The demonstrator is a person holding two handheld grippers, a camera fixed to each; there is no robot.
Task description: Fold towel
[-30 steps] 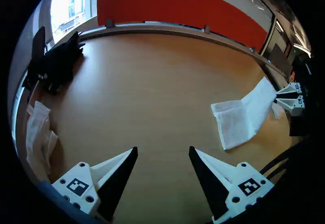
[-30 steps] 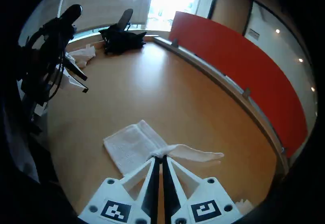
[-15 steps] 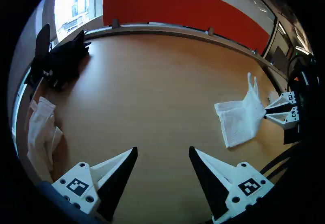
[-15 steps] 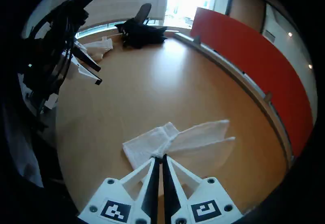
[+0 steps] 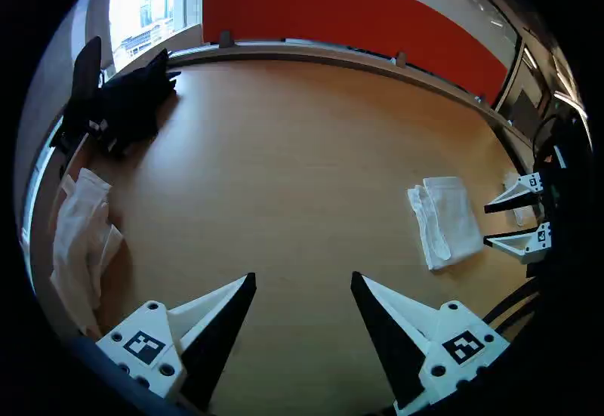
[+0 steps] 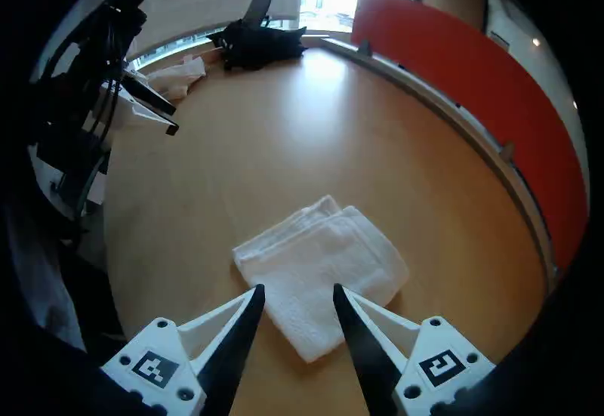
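In the left gripper view, your left gripper [image 5: 302, 274] hangs over the near edge of the tabletop [image 5: 302, 152] with its fingers spread wide and nothing between them. The folded towel [image 5: 447, 220] lies flat well off to its right, near the tabletop's right edge. Just beyond it your right gripper [image 5: 487, 225] points at it, fingers apart, its body lost in the dark rim. A rumpled white cloth [image 5: 79, 242] sits at the left edge, partly cut off. In the right gripper view, the right gripper's fingers are parted and hold nothing. The towel lies directly ahead, its near corner between them. You cannot tell whether the tips touch it.
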